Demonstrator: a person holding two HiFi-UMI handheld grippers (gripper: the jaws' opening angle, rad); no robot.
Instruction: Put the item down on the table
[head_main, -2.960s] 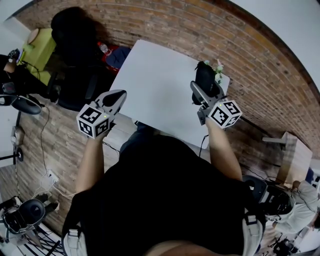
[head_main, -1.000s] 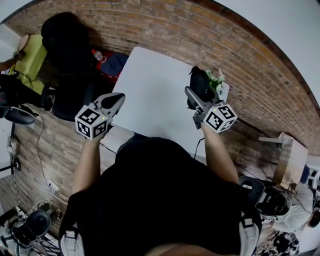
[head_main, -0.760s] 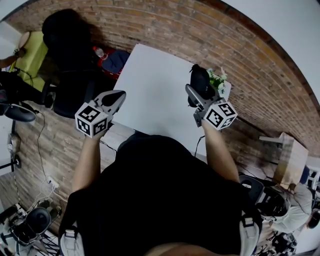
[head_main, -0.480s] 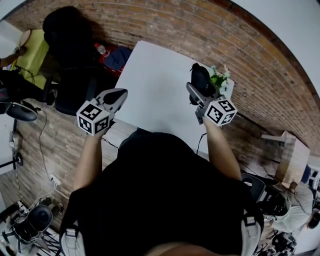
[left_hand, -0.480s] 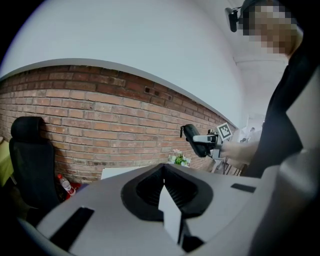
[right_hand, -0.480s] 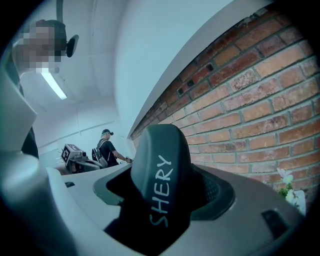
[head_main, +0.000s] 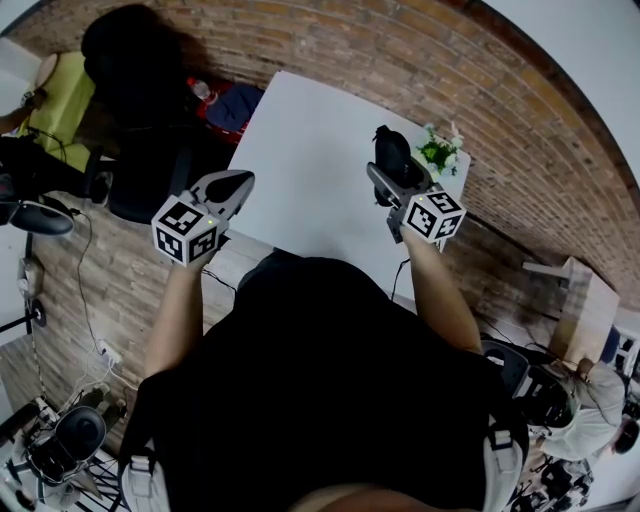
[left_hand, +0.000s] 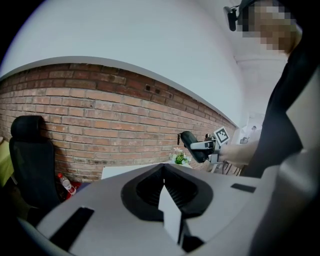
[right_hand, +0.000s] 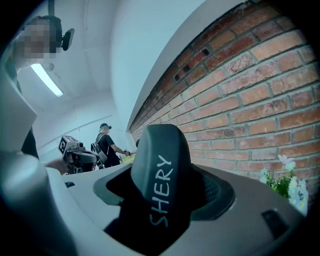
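Right gripper view only: 'SHERY' case clamped in R hand-held gripper; L closed.

It has the look of an office or studio workroom: a bare brick wall runs down one side with a strip light overhead. A plain white table carries a small potted plant at one corner. Black office chairs stand close by, cables trail over the floor, and another person stands farther off.

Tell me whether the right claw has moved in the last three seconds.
Yes, slightly: the right claw, shut on the black case, has drifted left, away from the potted plant.
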